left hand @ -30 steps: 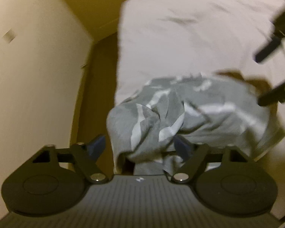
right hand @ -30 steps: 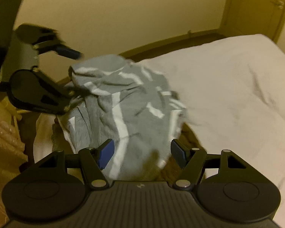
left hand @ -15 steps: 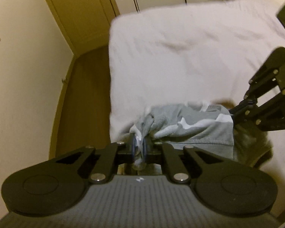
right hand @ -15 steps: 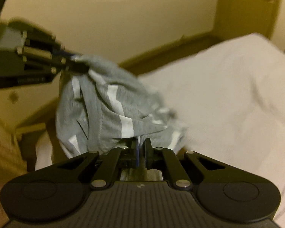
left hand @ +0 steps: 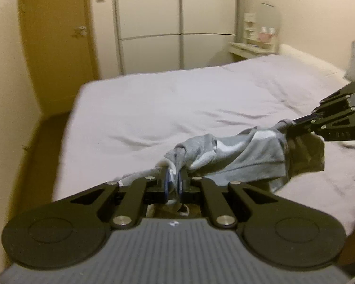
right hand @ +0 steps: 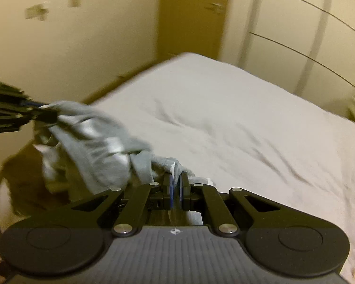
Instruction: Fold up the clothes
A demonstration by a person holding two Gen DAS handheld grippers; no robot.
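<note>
Landmark: the bed (left hand: 168,108), a big one with a wrinkled white sheet.
Task's thing: a grey garment with white stripes (left hand: 236,156). It hangs bunched up in the air, just above the near edge of the bed, stretched between the two claws.
Left claw (left hand: 173,184): its blue pads are squeezed together on one end of the garment, at the near edge of the bed.
Right claw (right hand: 176,189): its pads are pinched tight on the other end of the garment, over the near side of the bed.
Each claw seen from the other: in the left wrist view the right claw reaches in from the right, over the bed. In the right wrist view the left claw (right hand: 45,114) reaches in from the left, past the bed's corner, and looks blurry.
In the way: the bunched cloth hides part of the sheet under it, so the shape of the garment cannot be told.
Wardrobe (left hand: 175,23): tall pale doors behind the far end of the bed.
Door (left hand: 56,42): brown, with a metal handle, left of the wardrobe and past the bed's far left corner.
Shelf (left hand: 253,45): small and white, at the far right of the bed, with little things on it, too blurry to name.
Floor (left hand: 37,153): brown, along the left side of the bed.
Writing: small pale letters on the right claw's black body in the left wrist view, too blurry to read.
</note>
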